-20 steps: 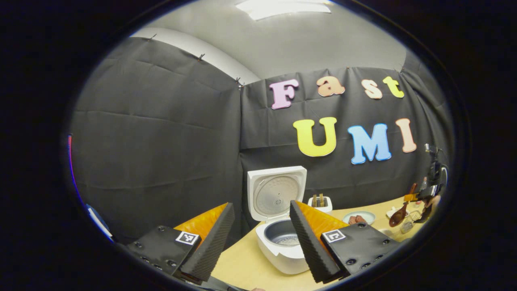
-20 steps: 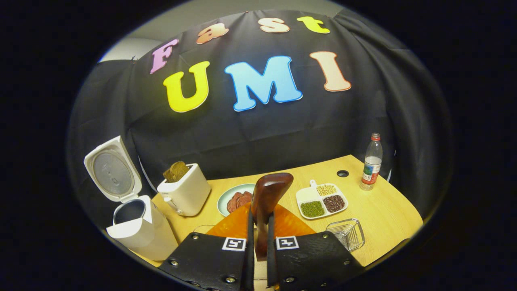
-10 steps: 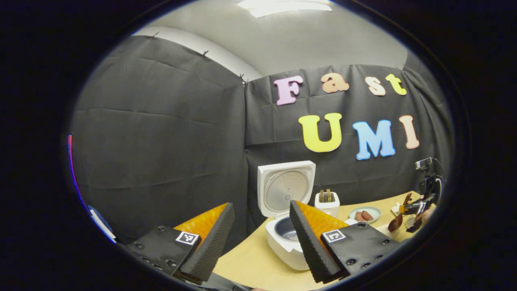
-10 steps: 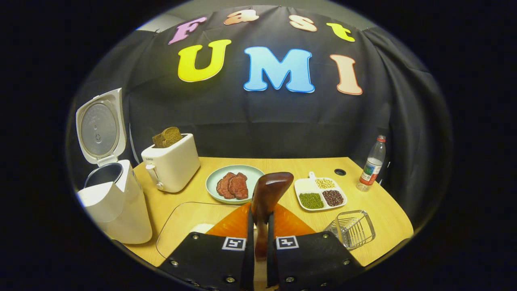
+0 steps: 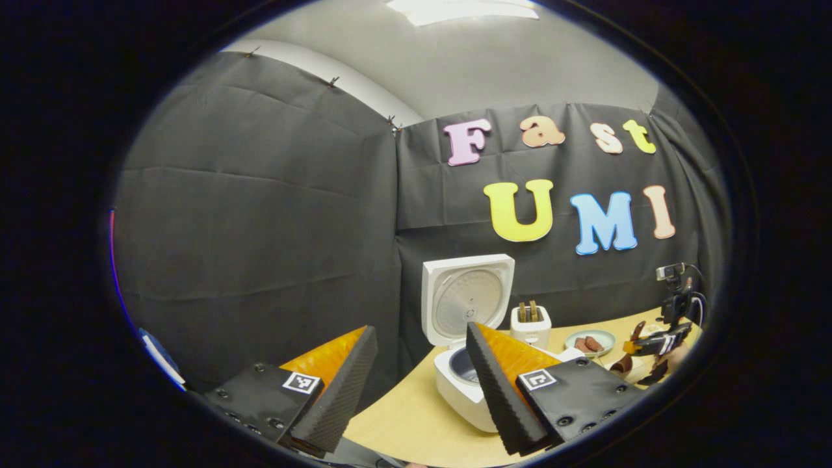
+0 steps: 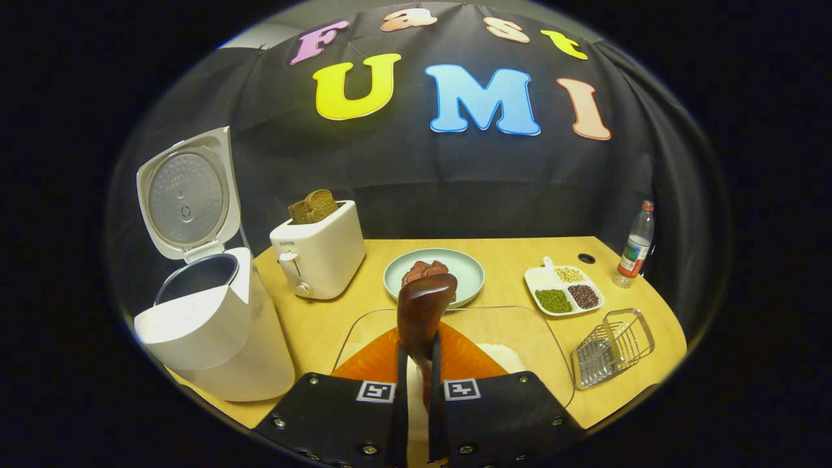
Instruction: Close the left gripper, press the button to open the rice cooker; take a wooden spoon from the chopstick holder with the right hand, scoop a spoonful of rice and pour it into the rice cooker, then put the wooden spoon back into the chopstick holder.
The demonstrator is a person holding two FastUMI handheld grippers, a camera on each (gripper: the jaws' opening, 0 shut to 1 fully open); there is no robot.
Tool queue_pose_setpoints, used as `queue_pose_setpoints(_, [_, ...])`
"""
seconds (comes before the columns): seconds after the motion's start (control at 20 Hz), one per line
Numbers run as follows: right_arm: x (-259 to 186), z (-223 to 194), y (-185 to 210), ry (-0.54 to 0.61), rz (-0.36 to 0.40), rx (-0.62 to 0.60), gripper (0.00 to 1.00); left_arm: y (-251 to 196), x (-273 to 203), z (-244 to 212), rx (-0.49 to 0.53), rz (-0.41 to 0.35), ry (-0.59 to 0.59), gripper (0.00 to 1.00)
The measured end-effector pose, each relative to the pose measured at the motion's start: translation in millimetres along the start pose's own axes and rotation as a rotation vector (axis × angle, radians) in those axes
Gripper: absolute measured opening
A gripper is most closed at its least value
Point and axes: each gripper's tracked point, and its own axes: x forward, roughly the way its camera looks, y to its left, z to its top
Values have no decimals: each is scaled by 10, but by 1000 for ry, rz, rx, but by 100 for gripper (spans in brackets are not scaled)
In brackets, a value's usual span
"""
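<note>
Quick count from my end: one rice cooker (image 6: 214, 325) with its lid up, one toaster (image 6: 320, 259) with two slices of bread (image 6: 313, 207) poking out, and one round plate (image 6: 434, 276) with what looks like two pieces of meat (image 6: 426, 270). One divided dish (image 6: 564, 290) has three compartments, each with a different kind of beans. One water bottle (image 6: 636, 244), one wire rack (image 6: 614, 348), one clear tray (image 6: 455, 338) with one heap of rice (image 6: 500, 356), one wooden spoon (image 6: 422, 312). Two tongs total, one counter (image 6: 513, 250).
</note>
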Motion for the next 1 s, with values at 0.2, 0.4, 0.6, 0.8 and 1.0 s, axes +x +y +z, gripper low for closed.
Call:
queue_pose_setpoints(0.2, [9, 23, -114, 27, 15, 187, 13, 87, -4, -1, -11, 9, -3, 92])
queue_pose_setpoints(0.4, [28, -10, -423, 63, 14, 484, 13, 82, 5, -4, -17, 7, -2, 92])
queue_pose_setpoints(0.6, [6, -102, -686, 91, 41, 745, 13, -29, 0, 73, -7, -12, -9, 95])
queue_pose_setpoints(0.8, [-70, -53, -804, 71, 96, 906, 13, -211, 26, 142, 12, -42, -22, 99])
queue_pose_setpoints(1.0, [-149, 173, -861, 34, 148, 1015, 13, -373, 44, 250, 14, -71, -48, 92])
